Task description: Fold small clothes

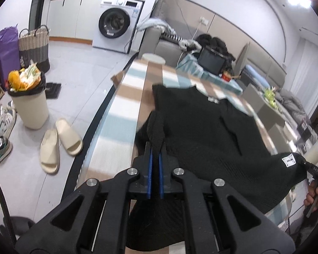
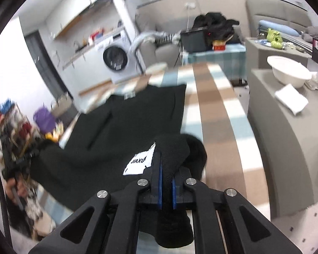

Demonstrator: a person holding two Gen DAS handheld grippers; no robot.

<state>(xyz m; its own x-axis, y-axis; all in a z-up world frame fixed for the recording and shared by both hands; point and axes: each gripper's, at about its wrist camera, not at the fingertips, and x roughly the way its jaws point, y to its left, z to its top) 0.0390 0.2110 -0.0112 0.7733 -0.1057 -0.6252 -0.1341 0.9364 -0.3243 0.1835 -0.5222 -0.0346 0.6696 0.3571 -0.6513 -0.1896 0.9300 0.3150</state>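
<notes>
Left gripper (image 1: 155, 148) is pinching 1 near corner of the black garment (image 1: 201, 127), right gripper (image 2: 167, 167) is clamping the other w/ the label at 10 o'clock. Garment's far half is lying on the striped table (image 2: 214, 110) toward 12 o'clock, near edge lifted, prob. so both corners carry over for a fold.

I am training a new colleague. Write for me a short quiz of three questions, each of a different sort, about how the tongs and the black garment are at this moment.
1. True or false: the left tongs are shut on the black garment.
2. The white label lies nearest to: A) the right tongs; B) the washing machine; C) the white bowl.
3. Fill the gap: the garment lies partly on a ______ tablecloth.

Key: 1 true; 2 A; 3 striped.
</notes>
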